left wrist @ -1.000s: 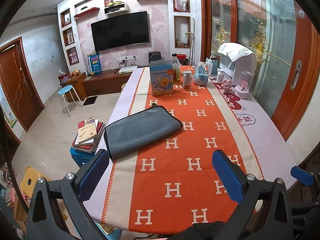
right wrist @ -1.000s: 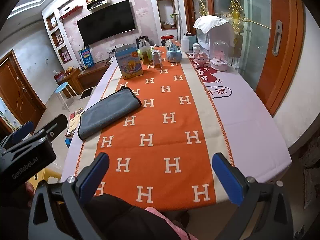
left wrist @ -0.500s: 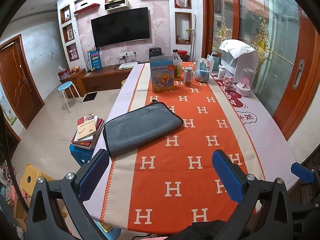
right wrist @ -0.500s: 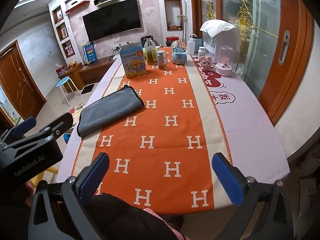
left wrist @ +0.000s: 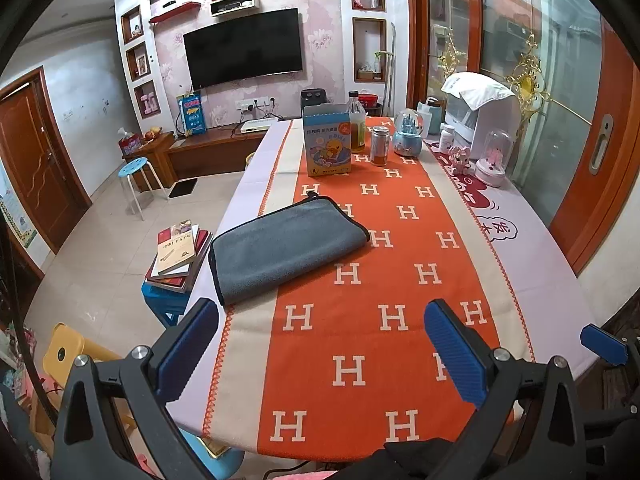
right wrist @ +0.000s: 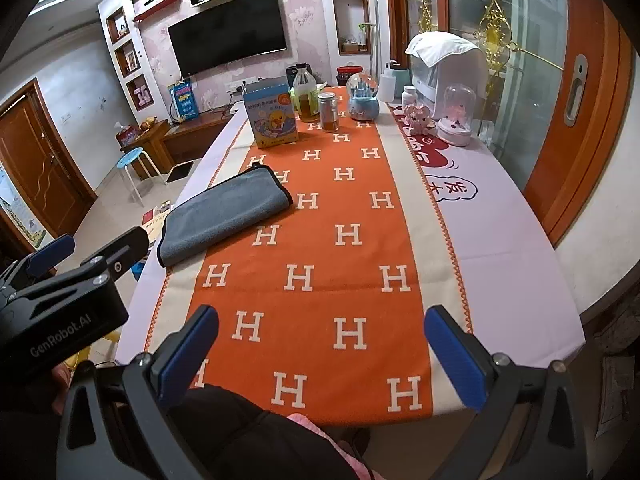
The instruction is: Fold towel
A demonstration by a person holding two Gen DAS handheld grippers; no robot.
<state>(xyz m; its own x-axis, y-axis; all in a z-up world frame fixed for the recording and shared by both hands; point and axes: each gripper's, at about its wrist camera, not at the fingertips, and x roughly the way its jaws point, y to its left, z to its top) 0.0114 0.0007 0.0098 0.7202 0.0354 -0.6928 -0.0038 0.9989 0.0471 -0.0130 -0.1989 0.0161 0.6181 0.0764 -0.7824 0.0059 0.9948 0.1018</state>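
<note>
**Folded towel by the table's left edge, both tongs spread**

We see the grey towel [left wrist: 288, 246] lying folded flat on the table [left wrist: 532, 248], along its left edge, partly on the pale border and partly on the orange runner [left wrist: 360, 320]. Our left tongs [left wrist: 320, 348] hang over the near edge with their 2 blue pads spread wide, gripping nothing, well short of the towel. Our right tongs [right wrist: 320, 354] sit likewise over the near edge, pads wide apart and empty.

At the far end stand a blue box [left wrist: 327, 142], a bottle [left wrist: 357, 122], a jar [left wrist: 380, 146] and a snow globe [left wrist: 407, 134]. Beside the table's left edge, a stack of books [left wrist: 180, 256] rests on a blue stool [left wrist: 168, 300].
</note>
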